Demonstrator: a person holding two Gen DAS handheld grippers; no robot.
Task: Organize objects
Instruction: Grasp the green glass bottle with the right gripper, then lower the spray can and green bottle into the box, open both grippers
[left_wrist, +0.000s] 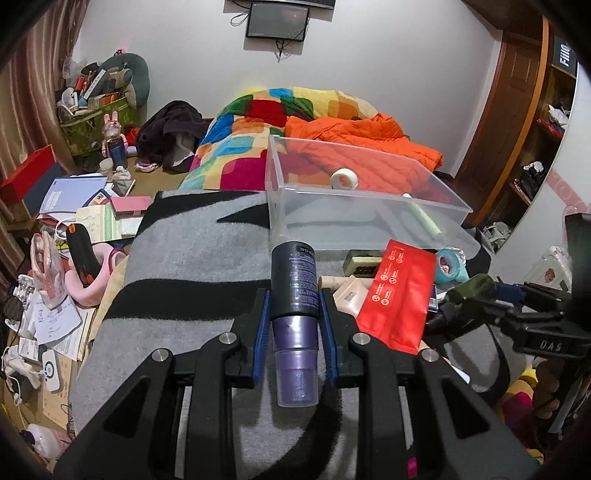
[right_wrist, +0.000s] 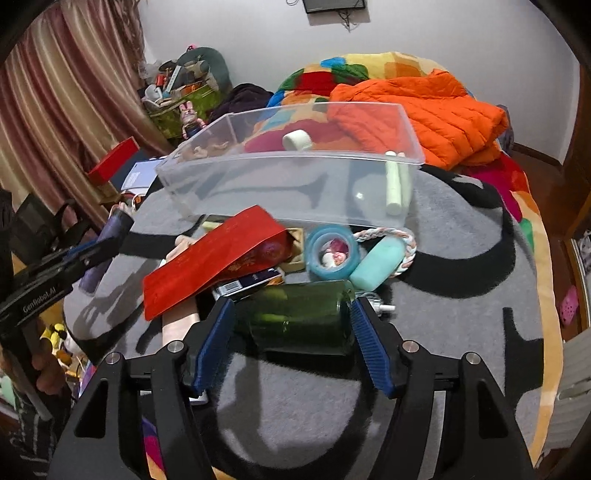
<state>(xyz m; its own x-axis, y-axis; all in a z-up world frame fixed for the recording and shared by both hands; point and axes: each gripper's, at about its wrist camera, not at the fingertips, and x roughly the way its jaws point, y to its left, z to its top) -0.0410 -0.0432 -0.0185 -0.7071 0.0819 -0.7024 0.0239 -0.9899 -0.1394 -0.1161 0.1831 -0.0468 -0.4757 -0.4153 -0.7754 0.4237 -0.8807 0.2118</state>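
My left gripper (left_wrist: 294, 302) is shut on a dark bottle with a purple cap (left_wrist: 294, 288), held over the grey blanket in front of the clear plastic bin (left_wrist: 369, 192). The bin holds a white tape roll (left_wrist: 344, 180) and a pale green tube (left_wrist: 424, 218). My right gripper (right_wrist: 293, 314) is shut on a green glass bottle (right_wrist: 299, 317) lying crosswise between the blue pads. It also shows at the right of the left wrist view (left_wrist: 469, 291). The bin (right_wrist: 288, 184) lies ahead with the tape roll (right_wrist: 295, 140) and tube (right_wrist: 393, 184).
A pile lies before the bin: a red packet (right_wrist: 214, 258), a teal tape roll (right_wrist: 332, 254), a teal bottle (right_wrist: 376, 266), a braided cord (right_wrist: 384, 233), a blue box (right_wrist: 251, 282). An orange jacket (right_wrist: 424, 110) lies behind. Cluttered papers (left_wrist: 74, 199) cover the floor at left.
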